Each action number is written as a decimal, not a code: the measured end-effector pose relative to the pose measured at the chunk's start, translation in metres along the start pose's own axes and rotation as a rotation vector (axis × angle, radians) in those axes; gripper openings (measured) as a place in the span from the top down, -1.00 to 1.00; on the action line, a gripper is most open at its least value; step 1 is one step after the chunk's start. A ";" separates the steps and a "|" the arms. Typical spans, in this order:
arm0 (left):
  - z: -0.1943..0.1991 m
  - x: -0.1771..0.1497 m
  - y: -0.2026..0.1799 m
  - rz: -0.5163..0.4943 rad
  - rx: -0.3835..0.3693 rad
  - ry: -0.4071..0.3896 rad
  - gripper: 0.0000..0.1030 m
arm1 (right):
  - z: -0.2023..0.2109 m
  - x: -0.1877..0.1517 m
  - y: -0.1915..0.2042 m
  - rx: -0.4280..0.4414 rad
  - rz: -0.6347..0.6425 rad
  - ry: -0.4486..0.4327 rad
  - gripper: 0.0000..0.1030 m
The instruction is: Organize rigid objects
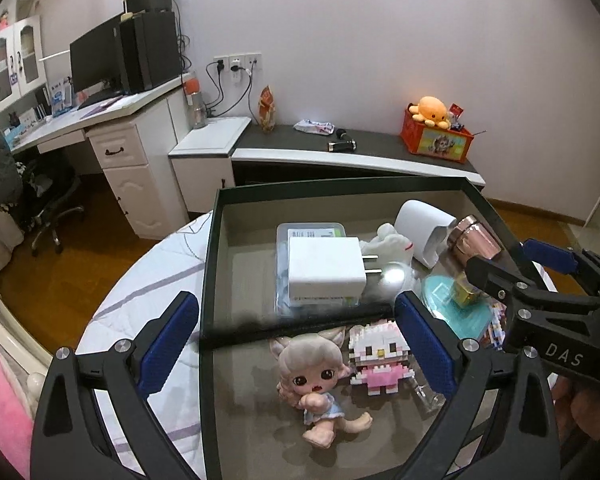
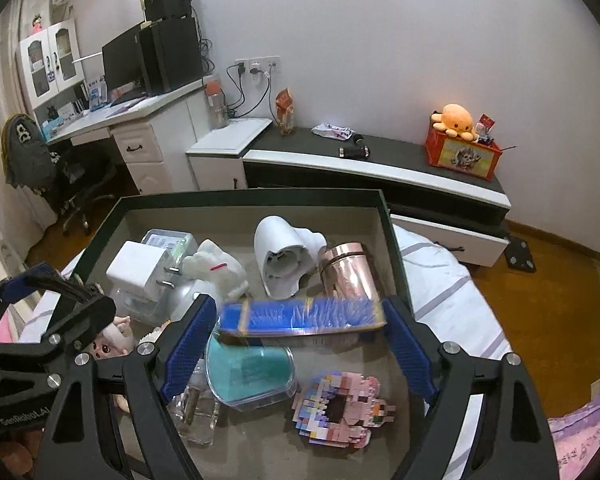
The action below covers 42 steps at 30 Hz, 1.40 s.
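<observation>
Here the right tool (image 2: 302, 334) spans a stiff, light blue box (image 2: 300, 316) endwise; left tool (image 1: 296, 344) gapes wide.

Both views are evenly lit by soft indoor light that leaves the pale wall (image 1: 380, 40) slightly grey and the wooden floor (image 1: 80, 248) dim. A small bright glare sits on the wrapped packet (image 1: 313, 126) on the far counter, and another hot spot gleams on the clear dome (image 1: 396, 276) in the tray (image 1: 210, 264). Shadows under the objects are faint and diffuse. Fisheye distortion bends the tray rim and furniture, with dark vignetting in the corners. In the right wrist view the blue box (image 2: 300, 316) is smeared by motion blur, and the block figure (image 2: 340, 408) looks soft.
</observation>
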<state>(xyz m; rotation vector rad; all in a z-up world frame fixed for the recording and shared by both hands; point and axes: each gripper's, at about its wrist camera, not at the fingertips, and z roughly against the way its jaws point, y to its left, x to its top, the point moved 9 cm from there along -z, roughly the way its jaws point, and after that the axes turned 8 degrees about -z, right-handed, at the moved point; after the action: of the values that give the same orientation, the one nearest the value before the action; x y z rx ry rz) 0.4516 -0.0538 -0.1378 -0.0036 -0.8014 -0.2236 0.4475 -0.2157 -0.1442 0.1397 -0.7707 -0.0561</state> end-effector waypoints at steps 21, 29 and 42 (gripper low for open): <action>0.157 -0.005 0.036 0.065 0.064 -0.197 -0.99 | 0.123 0.007 0.022 0.056 -0.042 -0.167 -1.00; 0.236 -0.017 0.038 0.058 0.081 -0.281 -1.00 | 0.221 -0.009 0.042 0.057 -0.035 -0.294 -1.00; 0.323 -0.097 0.017 0.076 0.092 -0.326 -1.00 | 0.325 -0.087 0.053 -0.006 -0.018 -0.375 -1.00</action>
<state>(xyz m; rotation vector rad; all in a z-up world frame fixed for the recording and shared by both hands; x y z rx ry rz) 0.1598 0.0101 0.0196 0.0166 -1.1339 -0.1148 0.1581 -0.1886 0.0336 0.1315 -1.1436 -0.1038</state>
